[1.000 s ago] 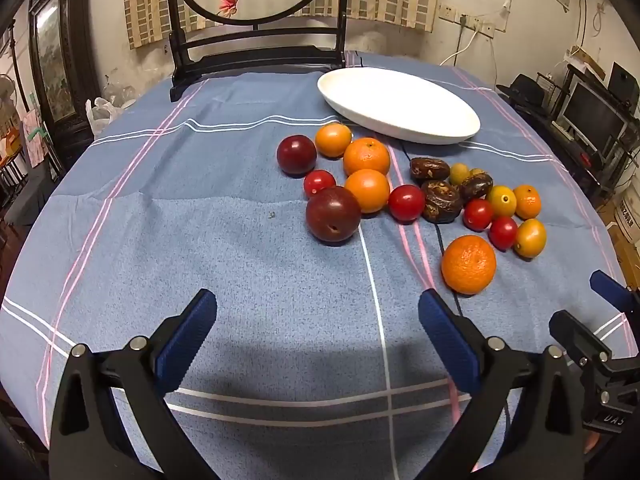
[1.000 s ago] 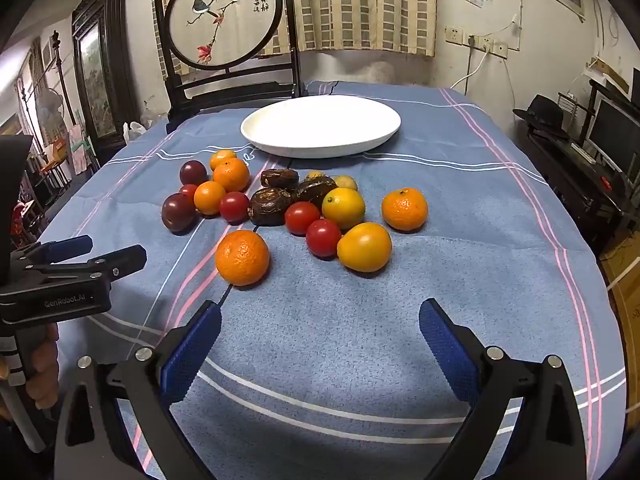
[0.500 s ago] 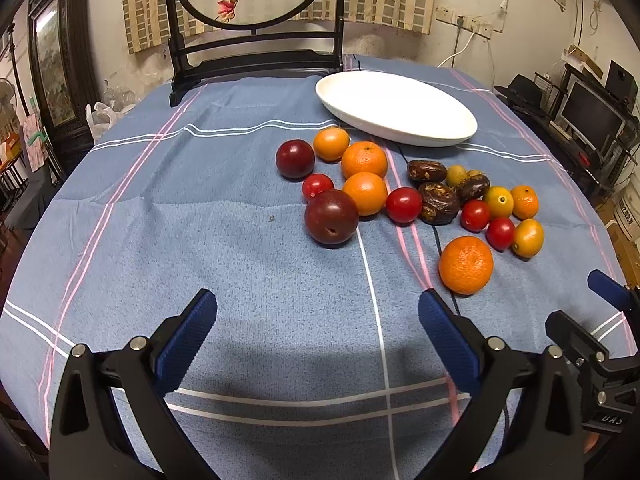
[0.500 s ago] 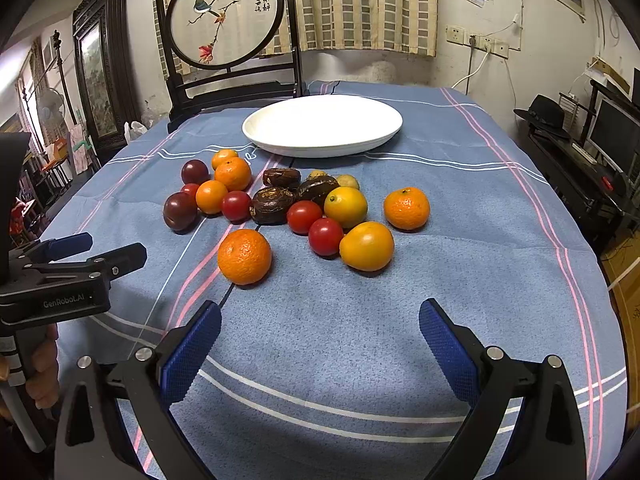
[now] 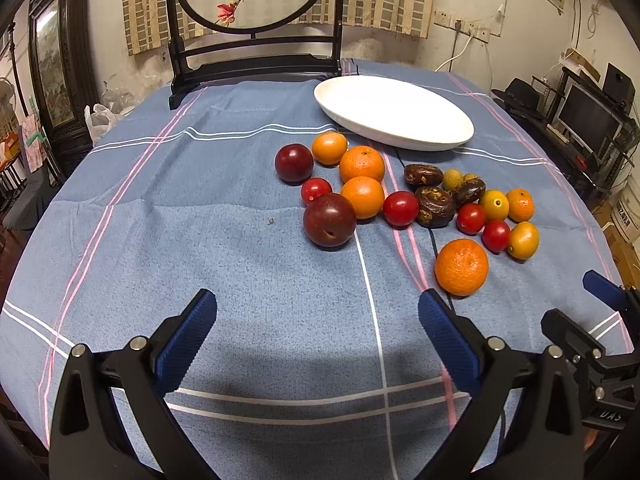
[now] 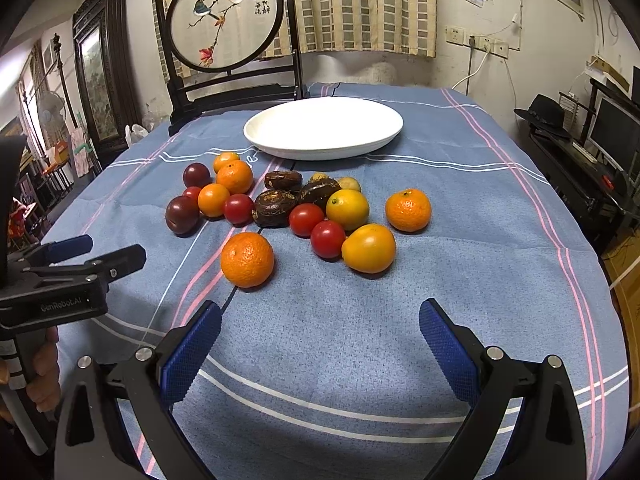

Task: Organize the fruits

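A cluster of fruit lies on the blue striped tablecloth (image 5: 200, 240): dark plums (image 5: 329, 220), oranges (image 5: 461, 267), red tomatoes (image 5: 400, 208), brown dates (image 5: 435, 206) and yellow fruits (image 5: 523, 240). Behind them stands an empty white plate (image 5: 394, 112), also the white plate (image 6: 323, 127) in the right wrist view. My left gripper (image 5: 316, 332) hangs open over bare cloth, short of the plum. My right gripper (image 6: 320, 340) is open too, in front of the nearest orange (image 6: 247, 259) and a yellow-orange fruit (image 6: 369, 247). Neither holds anything.
A dark wooden stand with a round embroidered screen (image 6: 226, 16) sits at the table's far edge. The left gripper's body (image 6: 60, 280) and a hand show at the right wrist view's left. A monitor and shelves (image 5: 588, 120) stand beyond the table's right side.
Both views have shifted only slightly; the left camera tilted a little upward. The fruit has not moved and both grippers stay open.
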A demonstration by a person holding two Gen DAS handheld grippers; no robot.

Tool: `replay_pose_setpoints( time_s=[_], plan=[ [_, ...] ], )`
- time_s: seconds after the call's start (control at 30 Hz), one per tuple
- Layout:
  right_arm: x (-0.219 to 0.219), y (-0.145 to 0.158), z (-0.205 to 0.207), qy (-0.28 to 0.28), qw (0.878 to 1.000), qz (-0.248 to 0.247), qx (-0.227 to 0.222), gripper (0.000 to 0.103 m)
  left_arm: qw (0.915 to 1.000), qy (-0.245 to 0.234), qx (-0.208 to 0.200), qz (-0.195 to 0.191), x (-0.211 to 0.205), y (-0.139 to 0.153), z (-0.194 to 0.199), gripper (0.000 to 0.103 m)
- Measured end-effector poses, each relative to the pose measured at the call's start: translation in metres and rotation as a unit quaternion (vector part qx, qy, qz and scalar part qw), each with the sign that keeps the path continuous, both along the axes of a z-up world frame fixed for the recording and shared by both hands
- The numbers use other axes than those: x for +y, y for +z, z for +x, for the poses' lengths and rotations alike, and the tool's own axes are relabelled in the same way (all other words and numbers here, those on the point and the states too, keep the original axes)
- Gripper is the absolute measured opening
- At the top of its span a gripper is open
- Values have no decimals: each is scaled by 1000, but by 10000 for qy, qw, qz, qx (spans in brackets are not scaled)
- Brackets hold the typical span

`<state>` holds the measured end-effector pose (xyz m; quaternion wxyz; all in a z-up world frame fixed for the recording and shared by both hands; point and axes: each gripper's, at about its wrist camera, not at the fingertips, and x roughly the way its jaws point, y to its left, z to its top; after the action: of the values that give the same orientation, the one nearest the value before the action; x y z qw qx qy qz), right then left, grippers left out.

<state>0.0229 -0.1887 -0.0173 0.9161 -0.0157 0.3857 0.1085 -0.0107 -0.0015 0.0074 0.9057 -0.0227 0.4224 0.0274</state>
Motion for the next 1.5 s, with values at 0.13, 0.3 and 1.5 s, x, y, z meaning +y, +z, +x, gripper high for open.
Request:
replay_pose_setpoints(
  time_s=[0.13, 0.3, 1.5],
  plan=[
    [1, -1, 0, 14, 10000, -23, 17, 99, 10000, 7, 12, -13, 0, 0, 0, 99],
    [2, -1, 0, 53, 10000, -35, 39, 99, 10000, 18, 25, -8, 1, -1, 0, 99],
    [4, -2, -1, 79, 9999, -39, 78, 99, 10000, 10, 39, 31, 1, -2, -2, 99]
  ],
)
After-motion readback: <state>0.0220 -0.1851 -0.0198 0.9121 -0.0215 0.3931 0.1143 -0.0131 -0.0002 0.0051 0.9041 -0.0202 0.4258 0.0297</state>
